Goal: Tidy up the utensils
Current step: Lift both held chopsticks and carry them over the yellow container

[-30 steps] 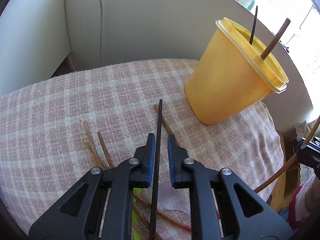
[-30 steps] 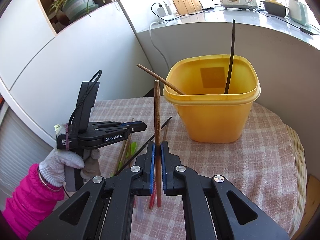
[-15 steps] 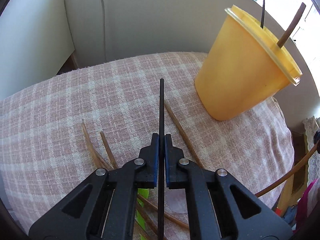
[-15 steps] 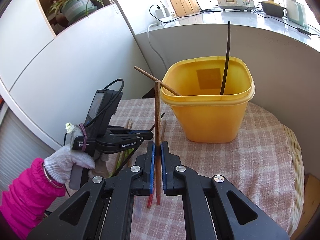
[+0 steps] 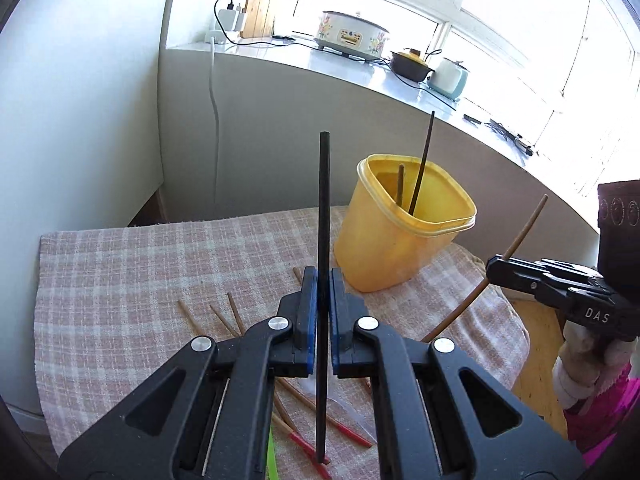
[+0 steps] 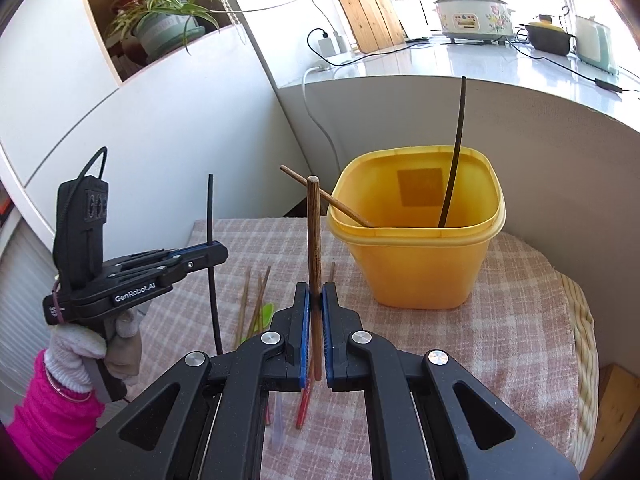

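The left gripper (image 5: 323, 280) pinches a black chopstick (image 5: 323, 208) near its middle, upright above the checked tablecloth (image 5: 140, 272). The right gripper (image 6: 315, 296) clamps a brown wooden chopstick (image 6: 313, 236) the same way. Both sticks look light, stiff and smooth, so they may pivot in the pads; a mid-length hold suits them. The far yellow plastic tub (image 6: 416, 264), square-mouthed with rounded corners, already holds two chopsticks. More wooden chopsticks (image 5: 236, 316) lie loose on the woven cloth.
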